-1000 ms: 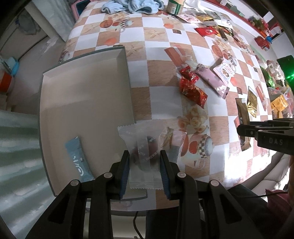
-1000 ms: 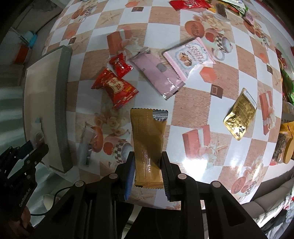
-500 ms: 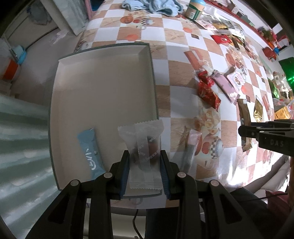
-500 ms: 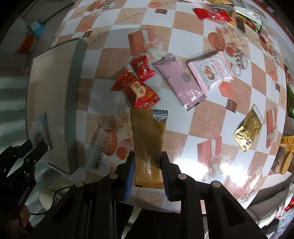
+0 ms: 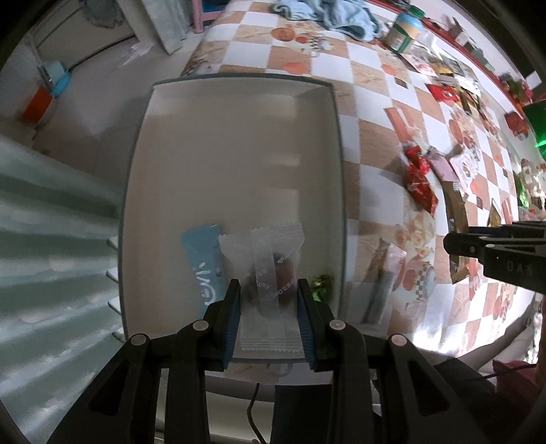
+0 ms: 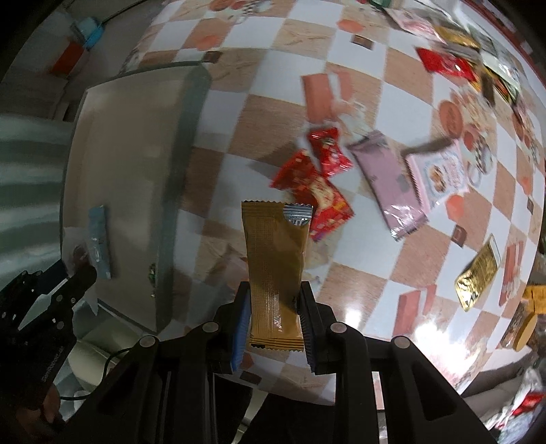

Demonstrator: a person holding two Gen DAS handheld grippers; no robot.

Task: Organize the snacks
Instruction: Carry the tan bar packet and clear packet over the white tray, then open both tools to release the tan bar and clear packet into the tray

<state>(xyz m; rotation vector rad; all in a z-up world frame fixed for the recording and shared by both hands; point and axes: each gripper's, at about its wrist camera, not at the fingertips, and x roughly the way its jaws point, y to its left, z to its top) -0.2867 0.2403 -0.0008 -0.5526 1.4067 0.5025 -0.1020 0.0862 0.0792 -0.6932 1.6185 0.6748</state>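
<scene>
My left gripper [image 5: 269, 309] is shut on a frosted clear snack packet [image 5: 264, 273] and holds it over the near end of the grey tray [image 5: 235, 85]. A blue snack bar [image 5: 201, 263] and a small green candy [image 5: 322, 283] lie in the tray. My right gripper [image 6: 274, 316] is shut on a tan-gold snack packet [image 6: 274, 259], held above the checkered table to the right of the tray [image 6: 186, 136]. The right gripper also shows at the right edge of the left wrist view [image 5: 494, 252].
Two red packets [image 6: 317, 177], a pink bar [image 6: 387, 184], a pink-white cookie packet [image 6: 438, 174] and a gold sachet [image 6: 477, 276] lie on the table. A clear packet [image 5: 382, 276] lies just right of the tray. A blue towel [image 5: 327, 17] and jar [image 5: 402, 30] stand at the far end.
My left gripper has carried the frosted packet leftward from the table edge to over the tray. My right gripper has moved with the tan-gold packet toward the tray.
</scene>
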